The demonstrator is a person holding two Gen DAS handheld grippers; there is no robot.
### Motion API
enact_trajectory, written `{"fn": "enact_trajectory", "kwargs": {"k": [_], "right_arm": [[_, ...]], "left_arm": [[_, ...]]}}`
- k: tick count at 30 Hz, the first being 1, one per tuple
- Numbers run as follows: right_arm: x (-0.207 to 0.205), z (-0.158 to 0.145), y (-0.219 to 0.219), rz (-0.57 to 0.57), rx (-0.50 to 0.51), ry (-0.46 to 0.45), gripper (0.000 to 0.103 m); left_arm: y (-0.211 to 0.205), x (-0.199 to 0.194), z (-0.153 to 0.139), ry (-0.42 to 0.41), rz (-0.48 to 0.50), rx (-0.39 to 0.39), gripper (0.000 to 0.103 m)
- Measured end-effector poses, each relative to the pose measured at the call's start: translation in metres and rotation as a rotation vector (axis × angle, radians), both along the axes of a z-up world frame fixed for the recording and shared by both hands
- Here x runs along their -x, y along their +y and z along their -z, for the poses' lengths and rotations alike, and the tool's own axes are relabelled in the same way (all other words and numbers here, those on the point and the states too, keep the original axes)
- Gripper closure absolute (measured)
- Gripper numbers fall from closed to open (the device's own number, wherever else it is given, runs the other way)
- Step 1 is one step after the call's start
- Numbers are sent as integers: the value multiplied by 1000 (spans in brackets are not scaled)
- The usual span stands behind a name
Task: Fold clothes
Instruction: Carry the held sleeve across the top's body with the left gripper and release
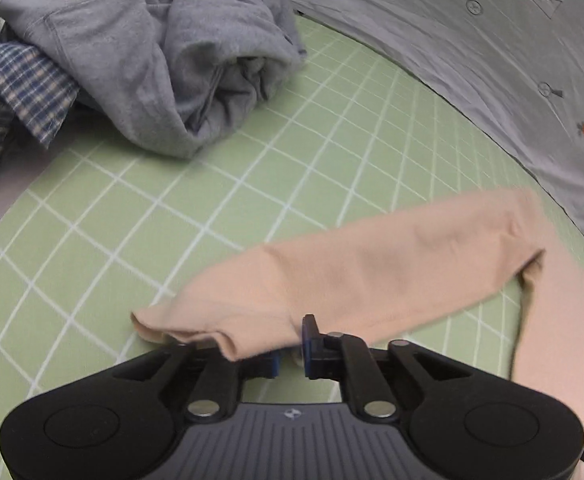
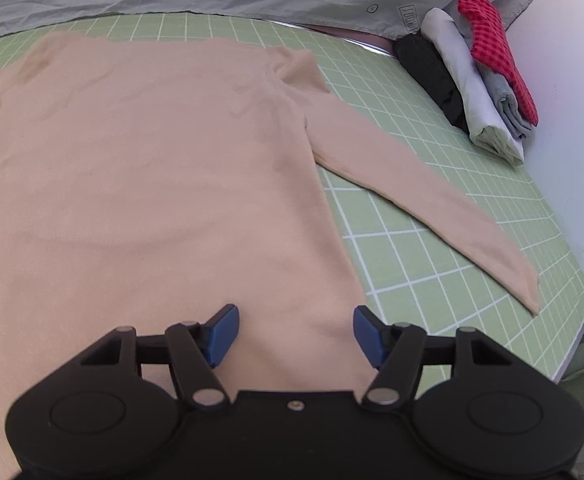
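Note:
A beige long-sleeved top lies flat on the green grid mat, its right sleeve stretched out toward the mat's right edge. My right gripper hovers open over the top's near hem, with its blue pads wide apart and nothing pinched. In the left wrist view the other sleeve runs across the mat. Its cuff drapes over the left finger of my left gripper. The blue pads stand a little apart with a gap showing, so the cloth is not pinched.
A crumpled grey sweatshirt and a blue plaid shirt are heaped at the mat's far left. A person's grey buttoned shirt borders the far side. A folded stack of black, grey and red clothes sits on the white table at the right.

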State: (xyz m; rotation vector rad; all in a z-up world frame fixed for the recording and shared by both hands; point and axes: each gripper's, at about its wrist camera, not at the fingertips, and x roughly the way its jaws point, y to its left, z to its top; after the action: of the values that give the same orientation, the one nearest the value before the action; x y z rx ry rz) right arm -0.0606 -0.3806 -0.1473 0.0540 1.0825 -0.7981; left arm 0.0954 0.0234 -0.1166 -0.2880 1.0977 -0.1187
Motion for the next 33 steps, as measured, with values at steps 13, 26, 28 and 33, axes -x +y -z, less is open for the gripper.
{"fn": "enact_trajectory", "kwargs": {"k": [13, 26, 28, 33], "right_arm": [[5, 0, 0, 37, -18, -47, 38], [5, 0, 4, 38, -5, -45, 38], [5, 1, 3, 36, 0, -45, 38], [4, 1, 2, 27, 2, -41, 38]], "left_arm": [[59, -5, 0, 5, -278, 220, 46], [51, 18, -95, -536, -79, 10, 96], [58, 11, -62, -380, -135, -8, 94], [70, 5, -8, -111, -191, -43, 84]]}}
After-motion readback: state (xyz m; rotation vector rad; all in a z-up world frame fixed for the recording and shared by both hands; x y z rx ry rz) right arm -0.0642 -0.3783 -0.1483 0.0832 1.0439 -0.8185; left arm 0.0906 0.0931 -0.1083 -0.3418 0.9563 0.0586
